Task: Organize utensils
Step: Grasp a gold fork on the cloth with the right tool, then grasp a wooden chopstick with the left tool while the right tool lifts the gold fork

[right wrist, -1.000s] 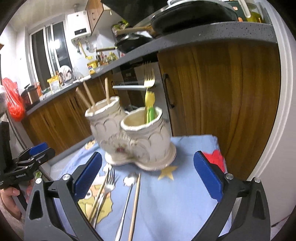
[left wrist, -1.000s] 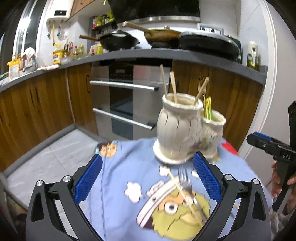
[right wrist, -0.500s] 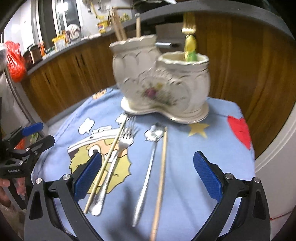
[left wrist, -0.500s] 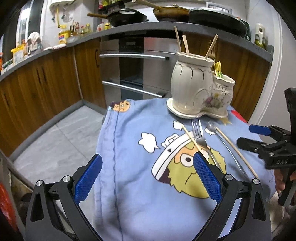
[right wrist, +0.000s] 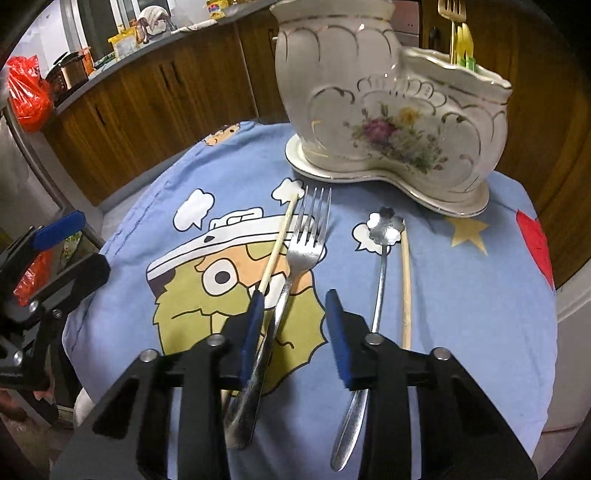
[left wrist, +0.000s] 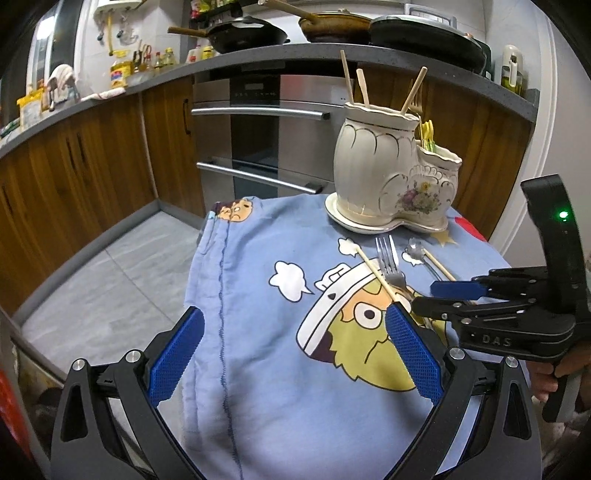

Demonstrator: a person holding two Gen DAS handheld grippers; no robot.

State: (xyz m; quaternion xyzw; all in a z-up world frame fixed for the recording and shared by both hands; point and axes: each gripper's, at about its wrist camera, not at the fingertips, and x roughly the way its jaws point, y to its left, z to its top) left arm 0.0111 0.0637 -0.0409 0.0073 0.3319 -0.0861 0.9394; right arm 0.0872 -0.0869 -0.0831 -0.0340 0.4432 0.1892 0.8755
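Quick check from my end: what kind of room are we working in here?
A home kitchen, most likely: pans sit on a grey countertop over wooden cabinets, with a built-in steel oven behind the cloth-covered table.

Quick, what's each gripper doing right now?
Left gripper: jaws wide open, holding nothing.
Right gripper: jaws just closing around the fork handle, not yet pressing it.
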